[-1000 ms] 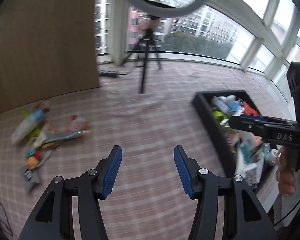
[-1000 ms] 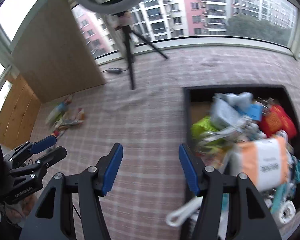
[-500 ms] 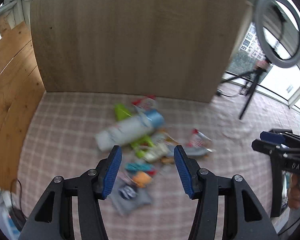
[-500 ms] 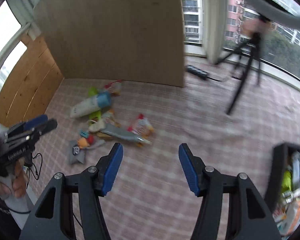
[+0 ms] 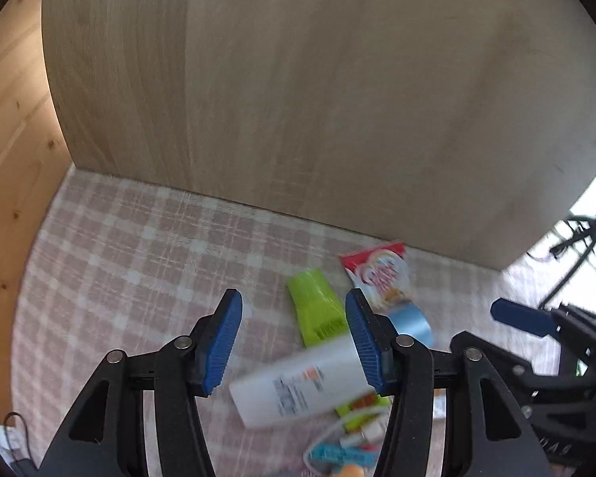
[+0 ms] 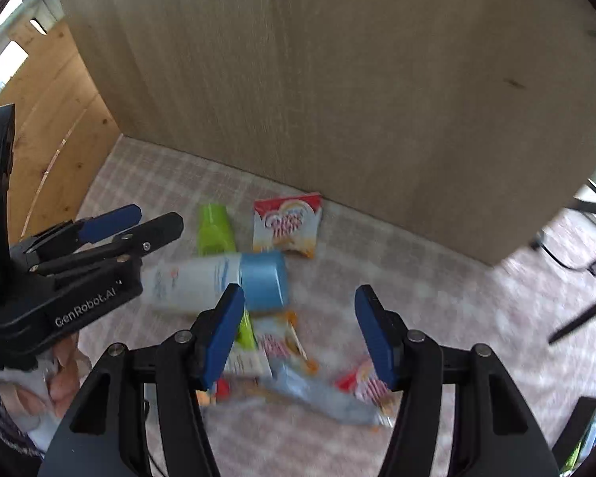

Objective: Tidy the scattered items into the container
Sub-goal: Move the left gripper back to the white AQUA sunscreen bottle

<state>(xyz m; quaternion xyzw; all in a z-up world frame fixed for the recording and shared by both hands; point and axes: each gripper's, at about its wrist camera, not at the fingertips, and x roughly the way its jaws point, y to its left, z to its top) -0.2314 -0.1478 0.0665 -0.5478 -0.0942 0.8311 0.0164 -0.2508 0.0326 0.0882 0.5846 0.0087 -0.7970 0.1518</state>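
My left gripper (image 5: 294, 342) fingers stood apart, empty | my right gripper (image 6: 300, 334) likewise apart, empty | white bottle (image 5: 298, 389) lay just below left fingers, long axis crosswise to them, blue cap (image 6: 264, 280) toward right gripper | left nearer.

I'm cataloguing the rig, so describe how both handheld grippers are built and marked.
Each gripper is matte black plastic with two angled fingers, silver pivot bolts and ribbed blue pads. The left gripper carries white "GenRobot.AI" lettering on its side. The right gripper looks the same build. A patterned grey sleeve shows at the left hand.
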